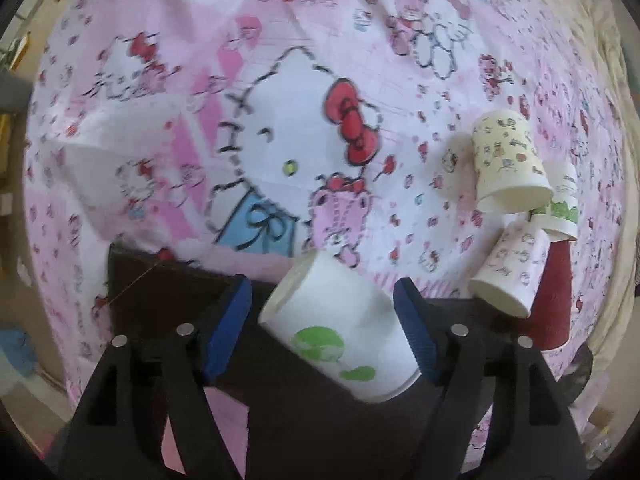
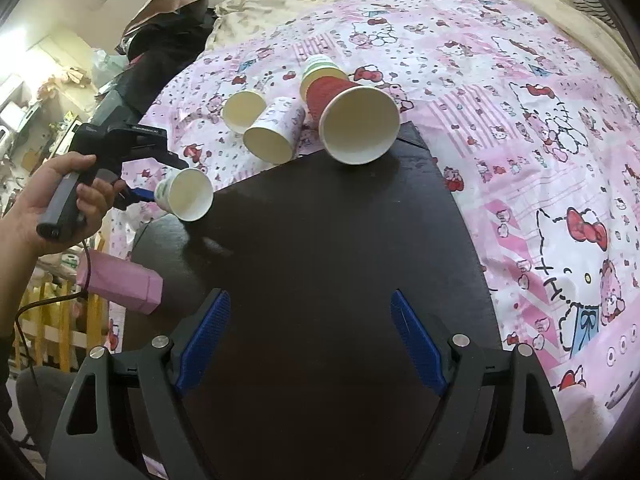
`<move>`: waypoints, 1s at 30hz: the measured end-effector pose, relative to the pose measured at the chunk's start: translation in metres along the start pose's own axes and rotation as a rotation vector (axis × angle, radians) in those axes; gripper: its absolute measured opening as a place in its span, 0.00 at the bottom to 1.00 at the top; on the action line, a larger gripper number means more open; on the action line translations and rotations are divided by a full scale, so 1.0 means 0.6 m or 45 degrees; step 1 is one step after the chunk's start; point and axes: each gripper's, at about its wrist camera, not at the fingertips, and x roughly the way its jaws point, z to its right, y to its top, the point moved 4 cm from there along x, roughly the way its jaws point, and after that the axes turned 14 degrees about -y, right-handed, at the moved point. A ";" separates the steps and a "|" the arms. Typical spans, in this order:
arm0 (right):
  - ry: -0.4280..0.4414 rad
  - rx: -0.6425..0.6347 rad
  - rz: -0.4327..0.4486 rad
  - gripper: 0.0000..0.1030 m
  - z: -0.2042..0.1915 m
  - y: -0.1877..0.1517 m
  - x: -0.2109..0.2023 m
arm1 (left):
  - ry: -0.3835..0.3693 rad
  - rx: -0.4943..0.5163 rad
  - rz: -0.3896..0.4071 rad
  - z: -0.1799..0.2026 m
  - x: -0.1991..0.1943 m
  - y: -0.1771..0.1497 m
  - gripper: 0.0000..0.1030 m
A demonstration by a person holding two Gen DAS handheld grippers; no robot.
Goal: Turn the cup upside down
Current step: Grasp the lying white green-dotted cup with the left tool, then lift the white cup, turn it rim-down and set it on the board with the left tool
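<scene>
Left gripper point(image 1: 322, 332) closed around white cup with green dots point(image 1: 340, 328), held tilted above dark board point(image 2: 320, 240), blue pads point(image 1: 414, 332) against its sides. Right gripper point(image 2: 310, 340) wide and holding nothing, over same board. Likely risks: thin paper wall buckling under squeeze, cup slipping mid-turn, or knocking cluster of lying cups point(image 2: 272, 128) nearby.
</scene>
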 end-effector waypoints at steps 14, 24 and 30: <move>0.031 0.016 0.006 0.82 0.000 0.000 -0.008 | 0.044 -0.022 -0.027 0.020 0.053 -0.062 0.68; 0.036 0.014 0.012 0.82 -0.001 0.001 -0.012 | 0.012 0.382 -0.170 0.182 0.131 -0.120 0.69; 0.031 0.047 0.022 0.82 0.013 0.003 -0.017 | -0.017 0.348 -0.100 0.228 0.128 -0.152 0.69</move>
